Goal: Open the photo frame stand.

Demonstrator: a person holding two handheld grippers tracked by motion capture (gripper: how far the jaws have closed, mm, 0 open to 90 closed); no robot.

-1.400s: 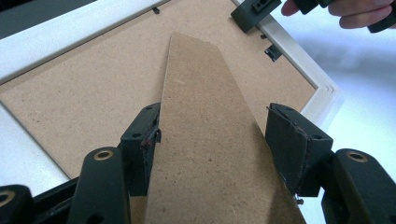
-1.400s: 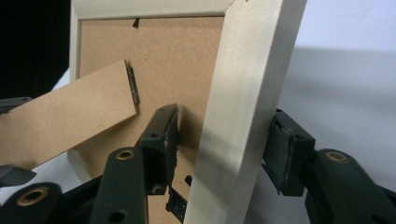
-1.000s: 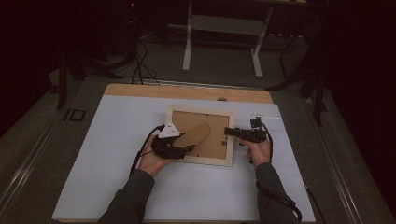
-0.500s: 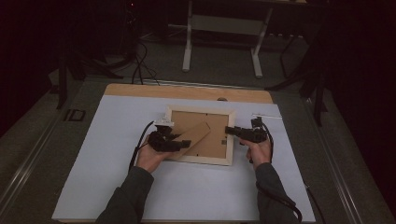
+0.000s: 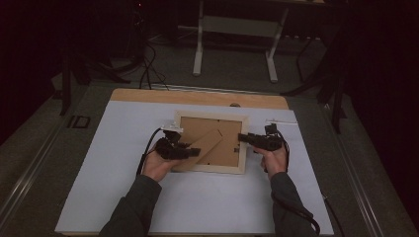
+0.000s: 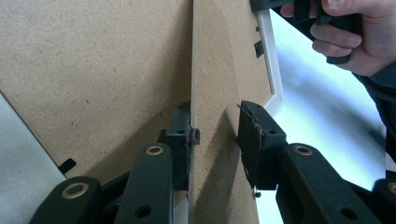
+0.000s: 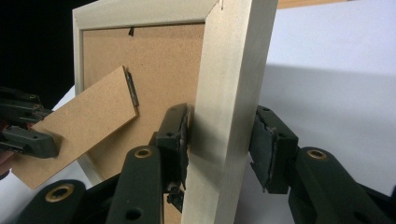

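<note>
Since the earlier frame, the left gripper [image 5: 196, 151] has slid toward 3 o'clock along the stand leg [image 5: 205, 144], while the picture frame [image 5: 211, 117] stayed face down near the middle of the white table sheet [image 5: 99, 173], a little toward 12 o'clock. Its long axis runs from 12 to 6 o'clock, and the leg lies slanted from 7 to 1 o'clock over the brown backing. The left gripper's jaws straddle the leg, one pad touching, not clenched; the right gripper [image 5: 240, 138], at 3 o'clock, straddles the frame's rail the same way.
</note>
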